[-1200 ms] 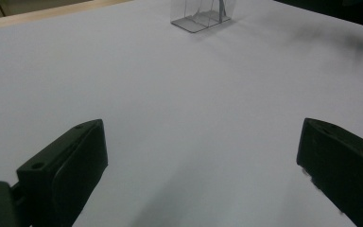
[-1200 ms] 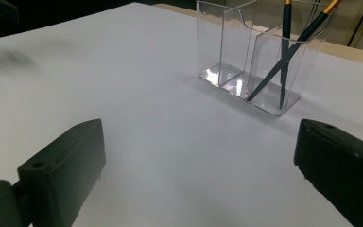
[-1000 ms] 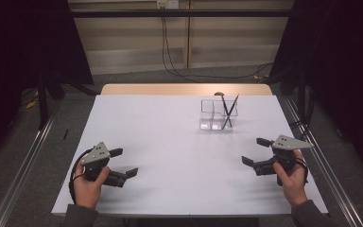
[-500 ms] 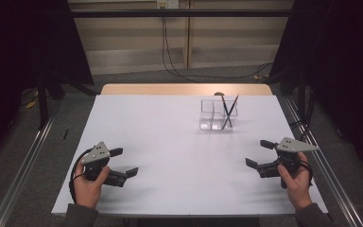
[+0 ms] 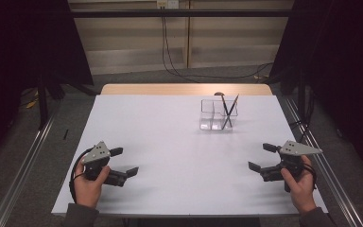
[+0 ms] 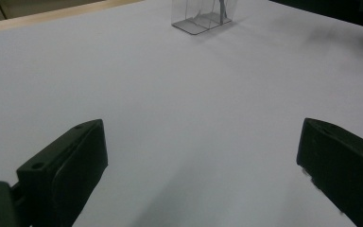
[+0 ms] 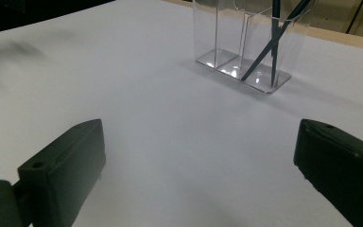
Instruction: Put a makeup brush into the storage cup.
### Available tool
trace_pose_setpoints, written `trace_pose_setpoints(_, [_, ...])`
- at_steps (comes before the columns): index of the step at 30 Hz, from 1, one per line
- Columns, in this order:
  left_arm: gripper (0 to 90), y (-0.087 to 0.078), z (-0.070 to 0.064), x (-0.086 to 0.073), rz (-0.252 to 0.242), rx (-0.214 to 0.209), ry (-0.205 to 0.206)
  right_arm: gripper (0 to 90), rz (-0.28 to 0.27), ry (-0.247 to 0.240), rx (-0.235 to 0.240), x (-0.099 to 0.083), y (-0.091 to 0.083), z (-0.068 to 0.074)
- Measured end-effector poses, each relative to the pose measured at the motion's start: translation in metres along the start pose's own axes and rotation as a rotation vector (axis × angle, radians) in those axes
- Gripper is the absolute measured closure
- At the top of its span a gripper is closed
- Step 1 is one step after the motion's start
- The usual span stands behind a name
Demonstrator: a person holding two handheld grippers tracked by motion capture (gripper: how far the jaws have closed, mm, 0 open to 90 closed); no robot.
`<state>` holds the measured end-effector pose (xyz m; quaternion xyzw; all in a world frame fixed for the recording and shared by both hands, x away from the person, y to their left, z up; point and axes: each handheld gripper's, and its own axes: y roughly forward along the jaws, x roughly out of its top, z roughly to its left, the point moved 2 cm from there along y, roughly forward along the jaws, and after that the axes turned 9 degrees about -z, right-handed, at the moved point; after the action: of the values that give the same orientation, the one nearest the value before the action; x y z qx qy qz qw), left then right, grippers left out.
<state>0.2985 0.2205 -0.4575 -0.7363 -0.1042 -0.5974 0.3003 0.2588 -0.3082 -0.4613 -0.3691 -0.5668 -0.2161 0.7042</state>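
Both the left gripper (image 5: 123,162) and right gripper (image 5: 263,157) rest near the table's (image 5: 170,137) front edge, jaws spread and empty. Two thin, light, stiff pens (image 7: 274,40) lean in the clear holder (image 5: 218,115) farther back; they seem best pinched by their upper shafts.

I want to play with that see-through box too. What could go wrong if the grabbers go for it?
The clear holder looks light, so a bump from the right gripper might slide or tip it. The two dark pens lean crossed in one compartment; pulling one could drag the other out. The left gripper is farther away, so it would have to reach a long way across the white table.
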Motion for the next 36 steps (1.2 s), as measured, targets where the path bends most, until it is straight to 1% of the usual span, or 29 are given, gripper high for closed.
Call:
trace_pose_setpoints(3, [2.4, 0.000, 0.000, 0.000, 0.003, 0.002, 0.000, 2.5, 0.004, 0.005, -0.004, -0.001, -0.001, 0.000])
trace_pose_setpoints(4, [2.4, 0.000, 0.000, 0.000, 0.004, 0.004, 0.000, 2.5, 0.008, 0.007, 0.004, -0.001, -0.002, 0.000])
trace_pose_setpoints(5, [2.3, 0.000, 0.000, 0.000, 0.003, 0.000, 0.002, 2.5, 0.006, 0.003, 0.000, -0.002, -0.002, -0.001])
trace_pose_setpoints(7, [2.3, 0.000, 0.001, 0.000, 0.004, 0.000, 0.003, 2.5, 0.009, 0.012, -0.003, -0.002, -0.003, 0.000])
trace_pose_setpoints(9, [2.3, 0.001, 0.001, 0.000, 0.003, 0.004, 0.000, 2.5, 0.008, 0.008, -0.002, -0.003, -0.004, 0.000])
trace_pose_setpoints(10, [2.3, 0.001, 0.001, 0.000, 0.003, 0.004, 0.000, 2.5, 0.010, 0.007, 0.006, -0.003, -0.004, 0.000])
trace_pose_setpoints(11, [2.3, 0.001, 0.001, 0.000, 0.003, 0.004, 0.000, 2.5, 0.011, 0.009, -0.001, -0.003, -0.005, 0.000])
trace_pose_setpoints(14, [2.3, 0.000, 0.001, 0.000, 0.009, 0.009, 0.006, 2.5, 0.016, 0.008, 0.003, -0.005, -0.007, 0.000])
trace_pose_setpoints(15, [2.3, 0.000, 0.001, 0.000, 0.003, 0.010, 0.000, 2.5, 0.016, 0.008, 0.003, -0.005, -0.007, 0.000])
trace_pose_setpoints(17, [2.4, 0.000, 0.001, 0.000, 0.002, 0.003, 0.003, 2.4, 0.018, 0.010, 0.000, -0.006, -0.009, 0.000])
trace_pose_setpoints(19, [2.3, 0.001, 0.001, 0.000, 0.004, 0.009, 0.004, 2.4, 0.015, 0.012, -0.001, -0.006, -0.011, -0.001])
trace_pose_setpoints(20, [2.4, 0.001, 0.001, 0.000, 0.007, 0.008, 0.007, 2.4, 0.016, 0.008, -0.007, -0.006, -0.012, -0.001])
trace_pose_setpoints(22, [2.3, 0.001, 0.001, 0.000, 0.009, 0.006, 0.011, 2.4, 0.022, 0.010, -0.002, -0.007, -0.014, -0.001])
trace_pose_setpoints(23, [2.3, 0.001, 0.001, 0.000, 0.009, 0.011, 0.011, 2.4, 0.025, 0.008, -0.005, -0.007, -0.015, -0.001])
trace_pose_setpoints(25, [2.3, 0.001, 0.001, 0.000, 0.000, 0.006, 0.003, 2.4, 0.028, 0.013, -0.007, -0.008, -0.017, -0.002])
trace_pose_setpoints(26, [2.3, 0.001, 0.002, 0.000, 0.006, 0.009, 0.008, 2.4, 0.031, 0.014, -0.006, -0.009, -0.017, -0.002])
trace_pose_setpoints(28, [2.3, 0.002, 0.002, -0.001, 0.003, 0.006, 0.004, 2.4, 0.028, 0.018, -0.005, -0.009, -0.019, -0.002])
trace_pose_setpoints(29, [2.3, 0.002, 0.002, -0.001, 0.008, 0.011, 0.008, 2.4, 0.033, 0.013, -0.008, -0.010, -0.020, -0.003])
trace_pose_setpoints(30, [2.3, 0.002, 0.002, 0.000, 0.003, 0.008, 0.004, 2.4, 0.034, 0.011, -0.013, -0.010, -0.021, -0.002])
trace_pose_setpoints(31, [2.3, 0.002, 0.002, 0.000, 0.008, 0.014, 0.009, 2.4, 0.033, 0.013, -0.002, -0.010, -0.021, -0.002])
trace_pose_setpoints(32, [2.3, 0.003, 0.002, 0.000, 0.006, 0.016, 0.007, 2.4, 0.034, 0.014, -0.004, -0.011, -0.022, -0.002])
trace_pose_setpoints(35, [2.3, 0.004, 0.002, 0.001, -0.004, 0.006, 0.000, 2.4, 0.035, 0.013, -0.013, -0.011, -0.023, -0.003])
trace_pose_setpoints(36, [2.3, 0.005, 0.001, 0.001, -0.006, 0.006, -0.002, 2.4, 0.035, 0.011, -0.009, -0.011, -0.023, -0.003])
